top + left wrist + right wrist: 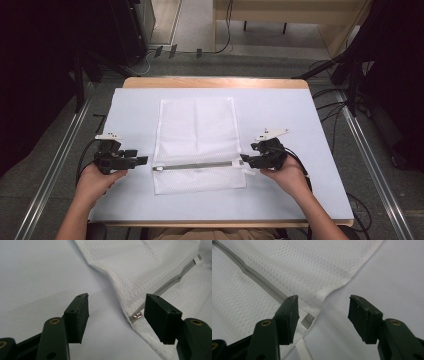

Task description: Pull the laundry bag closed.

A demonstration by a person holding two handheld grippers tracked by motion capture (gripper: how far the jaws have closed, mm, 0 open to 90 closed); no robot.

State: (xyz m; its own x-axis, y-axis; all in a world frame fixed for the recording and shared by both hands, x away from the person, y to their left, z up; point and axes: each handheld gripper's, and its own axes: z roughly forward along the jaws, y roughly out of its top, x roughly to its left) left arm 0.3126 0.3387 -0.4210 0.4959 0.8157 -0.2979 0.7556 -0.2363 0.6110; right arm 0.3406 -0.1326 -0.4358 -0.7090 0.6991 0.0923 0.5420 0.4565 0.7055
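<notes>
Mesh bag between gaping tongs

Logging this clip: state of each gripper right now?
Left gripper: open, holding nothing, jaws just short of the mesh bag's zipper pull.
Right gripper: open, holding nothing, at the zipper's other end.

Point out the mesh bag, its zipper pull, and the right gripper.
mesh bag (195, 125): high view, middle of the white mesh panel.
zipper pull (137, 315): left gripper view, small metal tab at the zipper's end.
right gripper (245, 158): high view, between its fingertips.
</notes>
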